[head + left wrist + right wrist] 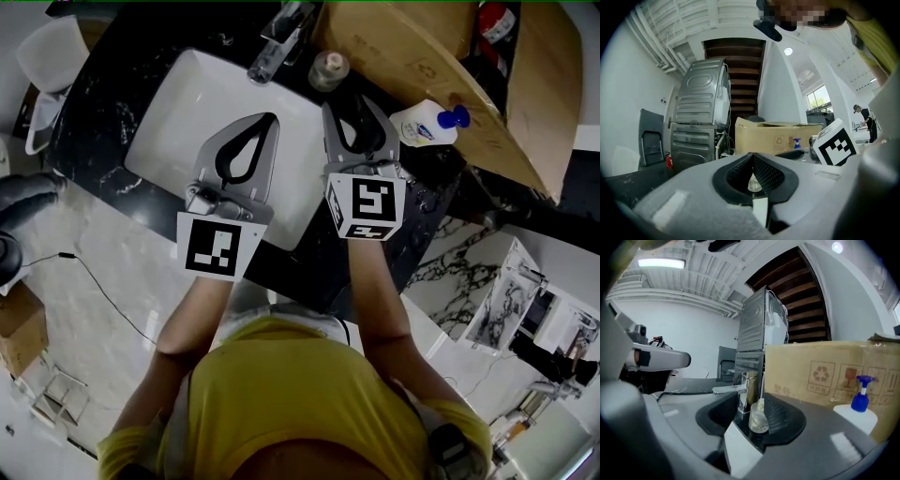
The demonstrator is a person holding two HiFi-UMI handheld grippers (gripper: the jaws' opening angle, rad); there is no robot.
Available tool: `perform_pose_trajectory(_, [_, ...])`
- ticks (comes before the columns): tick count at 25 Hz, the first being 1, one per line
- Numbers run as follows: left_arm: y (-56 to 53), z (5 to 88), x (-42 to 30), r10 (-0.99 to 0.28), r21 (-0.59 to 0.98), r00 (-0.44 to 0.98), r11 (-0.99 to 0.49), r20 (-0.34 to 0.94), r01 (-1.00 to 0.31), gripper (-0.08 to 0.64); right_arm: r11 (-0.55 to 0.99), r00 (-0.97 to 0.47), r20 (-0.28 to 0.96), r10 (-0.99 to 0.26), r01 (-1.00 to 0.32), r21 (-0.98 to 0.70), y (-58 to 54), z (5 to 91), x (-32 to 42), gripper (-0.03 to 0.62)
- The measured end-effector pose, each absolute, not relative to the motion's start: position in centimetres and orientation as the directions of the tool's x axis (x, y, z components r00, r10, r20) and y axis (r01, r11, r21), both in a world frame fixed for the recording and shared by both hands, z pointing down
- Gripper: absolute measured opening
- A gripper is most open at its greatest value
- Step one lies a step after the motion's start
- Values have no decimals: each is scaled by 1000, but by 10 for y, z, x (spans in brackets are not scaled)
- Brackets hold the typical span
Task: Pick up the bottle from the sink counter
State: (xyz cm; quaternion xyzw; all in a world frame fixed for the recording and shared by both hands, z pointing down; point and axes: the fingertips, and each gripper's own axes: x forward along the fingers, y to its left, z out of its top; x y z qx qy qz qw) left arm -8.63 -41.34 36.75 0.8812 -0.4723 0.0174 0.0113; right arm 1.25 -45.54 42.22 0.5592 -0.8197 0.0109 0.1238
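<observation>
Shows the bottle (328,70) standing unheld on the worktop (94,141), at 11 o'clock beyond the right gripper (358,117), fingers parted and empty, left gripper (265,120) fingers closed on nothing, leaving grasp and lift undone.

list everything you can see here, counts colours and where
sink: one, white, set in the counter
counter: one, black marbled, around the sink
faucet: one, chrome, behind the sink
small bottle: one, clear glass, on the counter right of the faucet
pump bottle: one, white with blue top, on the counter beside the cardboard box
cardboard box: one, brown, at the counter's far right
metal machine: one, grey, beyond the counter
fire extinguisher: one, red, beside the machine
shirt: one, yellow, on the person
left tongs: one, grey, over the sink, shut, empty
right tongs: one, grey, open, empty, short of the small bottle
</observation>
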Motion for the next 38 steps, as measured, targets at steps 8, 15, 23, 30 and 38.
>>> perform_pose_trajectory(8, [-432, 401, -84, -827, 31, 556, -555, 86, -831, 6, 384, -353, 250, -902, -919, 87, -484, 461, 13, 191])
perform_pose_trajectory(15, [-441, 420, -83, -823, 47, 556, -555, 113, -831, 6, 367, -336, 286, -897, -928, 64, -509, 493, 13, 257])
perform_pose_trajectory(23, [-442, 434, -81, -815, 56, 562, -560, 141, -827, 6, 340, -300, 342, -891, -938, 61, -534, 521, 17, 324])
perform_pose_trajectory(30, [-438, 440, -76, -802, 64, 576, -574, 160, -816, 6, 340, -295, 369, -881, -938, 62, -555, 531, 18, 350])
perform_pose_trajectory(38, [-432, 440, -81, -804, 75, 570, -566, 172, -821, 6, 352, -306, 394, -867, -935, 49, -567, 538, 14, 328])
